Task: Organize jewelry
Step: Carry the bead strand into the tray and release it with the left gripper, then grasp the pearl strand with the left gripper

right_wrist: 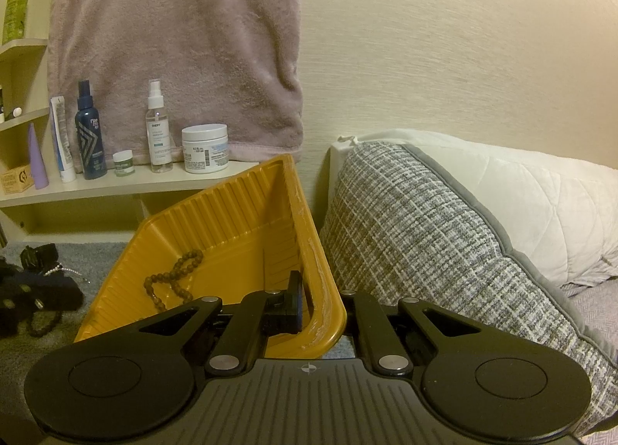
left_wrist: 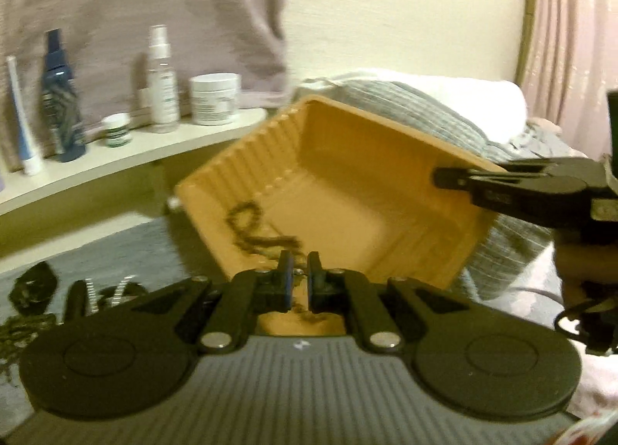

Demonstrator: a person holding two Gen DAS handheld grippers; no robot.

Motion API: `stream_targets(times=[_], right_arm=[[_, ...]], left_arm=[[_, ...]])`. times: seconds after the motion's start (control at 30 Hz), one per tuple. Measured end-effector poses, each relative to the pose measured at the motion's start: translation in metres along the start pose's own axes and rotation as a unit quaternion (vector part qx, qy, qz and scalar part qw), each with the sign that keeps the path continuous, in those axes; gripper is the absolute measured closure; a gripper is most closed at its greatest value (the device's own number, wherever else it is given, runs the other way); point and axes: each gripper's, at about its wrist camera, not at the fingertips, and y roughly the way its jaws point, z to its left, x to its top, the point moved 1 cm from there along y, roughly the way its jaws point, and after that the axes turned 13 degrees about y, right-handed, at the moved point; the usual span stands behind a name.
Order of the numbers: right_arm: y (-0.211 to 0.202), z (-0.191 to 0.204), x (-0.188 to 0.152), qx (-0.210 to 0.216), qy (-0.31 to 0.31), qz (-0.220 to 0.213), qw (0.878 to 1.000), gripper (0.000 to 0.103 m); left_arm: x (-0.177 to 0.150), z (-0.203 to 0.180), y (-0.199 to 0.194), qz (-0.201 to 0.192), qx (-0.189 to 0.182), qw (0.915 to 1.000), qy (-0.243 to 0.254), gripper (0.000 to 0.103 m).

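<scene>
Fingers (right_wrist: 297,304) pinch tray (right_wrist: 231,221) rim – beads (right_wrist: 174,275) inside.

One yellow tray (right_wrist: 239,213); one brown bead strand (right_wrist: 174,277) inside it; two grippers, left gripper (left_wrist: 298,271) and right gripper (right_wrist: 309,306); on the shelf (right_wrist: 116,184), two spray bottles (right_wrist: 89,136), two white jars (right_wrist: 204,154), one tube (right_wrist: 61,143); one pink towel (right_wrist: 174,39); two pillows (right_wrist: 444,244).
</scene>
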Motion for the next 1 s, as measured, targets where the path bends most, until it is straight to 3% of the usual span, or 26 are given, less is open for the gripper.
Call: stream_targets(times=[0.13, 0.23, 0.57, 0.77, 1.0], right_arm=[[-0.001, 0.001, 0.0, 0.0, 0.0, 0.0, 1.0, 0.097], [-0.001, 0.001, -0.001, 0.0, 0.0, 0.0, 1.0, 0.097], [-0.002, 0.001, 0.0, 0.0, 0.001, 0.001, 1.0, 0.097], [-0.001, 0.001, 0.0, -0.001, 0.001, 0.001, 1.0, 0.097], [-0.001, 0.001, 0.0, -0.001, 0.0, 0.001, 1.0, 0.097]], left_arm=[[0.0, -0.014, 0.007, 0.0, -0.009, 0.9997, 0.022, 0.096], [-0.003, -0.021, 0.005, -0.003, -0.005, 0.9994, 0.035, 0.074], [-0.027, 0.017, -0.018, 0.009, 0.068, 0.9976, -0.01, 0.075], [-0.05, 0.047, -0.035, 0.024, 0.128, 0.9906, -0.04, 0.075], [-0.07, 0.069, -0.036, 0.051, 0.168, 0.9842, -0.021, 0.075]])
